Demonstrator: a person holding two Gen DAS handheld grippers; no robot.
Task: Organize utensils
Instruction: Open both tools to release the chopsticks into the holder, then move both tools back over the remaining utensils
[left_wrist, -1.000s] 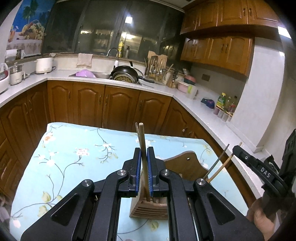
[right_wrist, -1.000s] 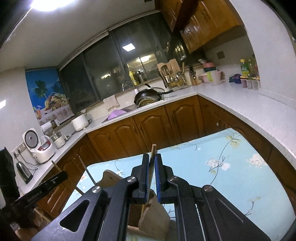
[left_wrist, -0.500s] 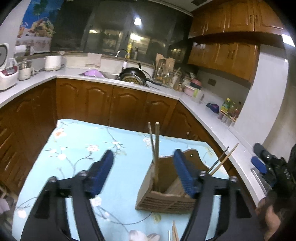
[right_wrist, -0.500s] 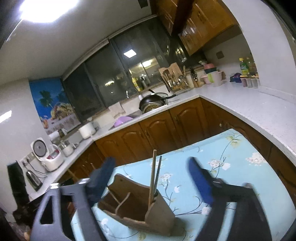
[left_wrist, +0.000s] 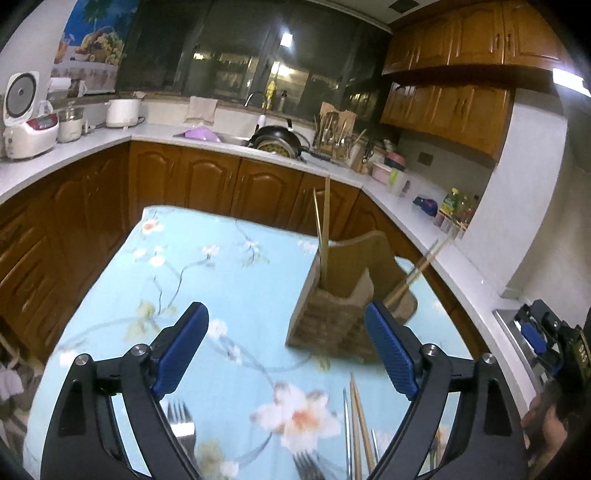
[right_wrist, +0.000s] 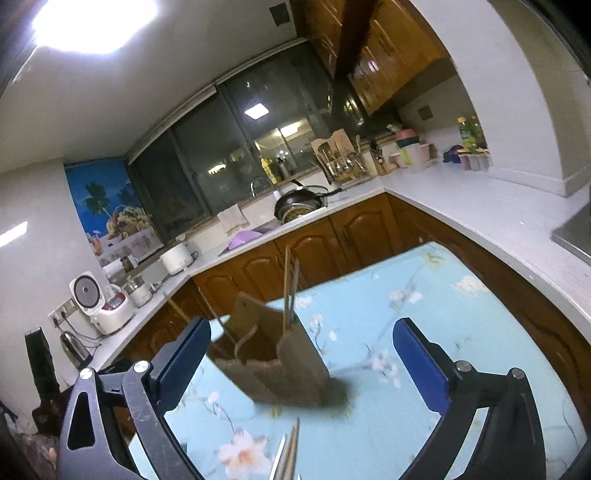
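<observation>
A wooden utensil holder (left_wrist: 340, 299) stands on the blue floral tablecloth (left_wrist: 229, 280); it also shows in the right wrist view (right_wrist: 273, 354). Upright chopsticks (left_wrist: 324, 218) stand in one compartment, and more chopsticks (left_wrist: 417, 269) lean out of another. The upright pair shows in the right wrist view (right_wrist: 290, 291). My left gripper (left_wrist: 286, 354) is open and empty, back from the holder. My right gripper (right_wrist: 301, 365) is open and empty, the holder between its fingers in view. Loose chopsticks (left_wrist: 358, 424) and forks (left_wrist: 181, 424) lie on the cloth near me.
Brown cabinets and a white counter (left_wrist: 155, 136) wrap around the table's far side, with a sink, a black pan (left_wrist: 275, 138), a rice cooker (left_wrist: 27, 125) and bottles. The other gripper (left_wrist: 554, 343) and hand show at the left view's right edge.
Both grippers were shut on chopsticks in the holder a second ago. Both opened, let go and drew back; the chopsticks now stand in the holder.
</observation>
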